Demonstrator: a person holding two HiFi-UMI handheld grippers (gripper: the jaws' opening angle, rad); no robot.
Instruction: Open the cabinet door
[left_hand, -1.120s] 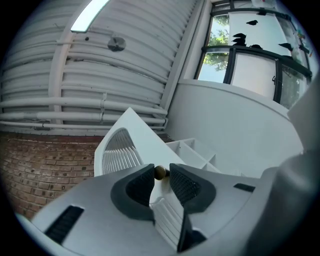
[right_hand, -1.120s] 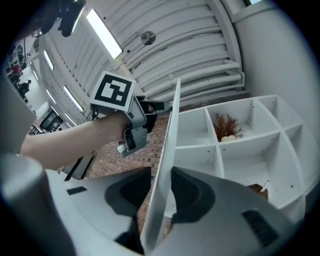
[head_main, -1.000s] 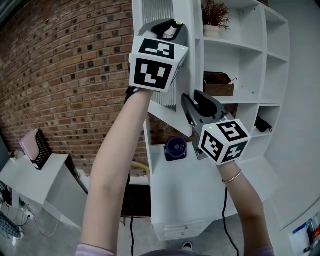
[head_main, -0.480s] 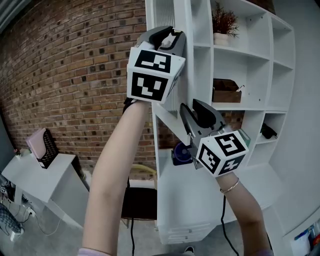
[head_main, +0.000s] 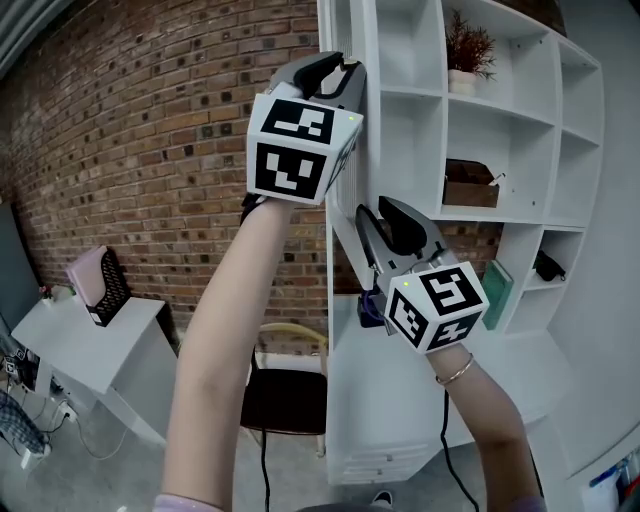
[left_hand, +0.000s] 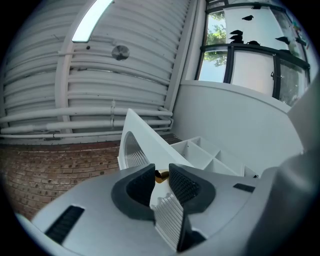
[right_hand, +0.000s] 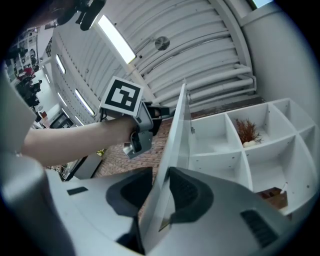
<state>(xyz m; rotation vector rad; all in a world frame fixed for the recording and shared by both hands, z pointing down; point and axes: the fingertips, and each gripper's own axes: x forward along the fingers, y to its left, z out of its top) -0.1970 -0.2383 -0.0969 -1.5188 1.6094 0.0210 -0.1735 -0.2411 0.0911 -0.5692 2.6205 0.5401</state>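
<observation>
Two grippers were on the cabinet door (head_main: 346, 195) at once. Nearest, the right gripper (head_main: 379, 214) had the door's free edge low down. Its own view showed the white panel running between the pads, both dark faces against it, jaws closing. Higher up, the left gripper (head_main: 336, 68) took the same edge, the fluted part of the panel caught between its pads (left_hand: 184, 186), jaws likewise closing. A small brass-coloured piece (left_hand: 161, 176) showed just beyond the tips, purpose unclear. The door stood swung well out from the shelf unit (head_main: 430, 94), nearly edge-on in the head view, hinged side toward the shelves. Behind it the compartments lay exposed: a potted plant (head_main: 470, 52) up top, a wooden box (head_main: 470, 186) one shelf below. Brick wall (head_main: 150, 150) farthest back. Judgement: the opening step was in hand and mostly done, since the interior was in plain sight. The next move would call for carrying the edge further round its arc with both grips firm, wrists following the swing so the thin panel was not twisted, then letting go.
</observation>
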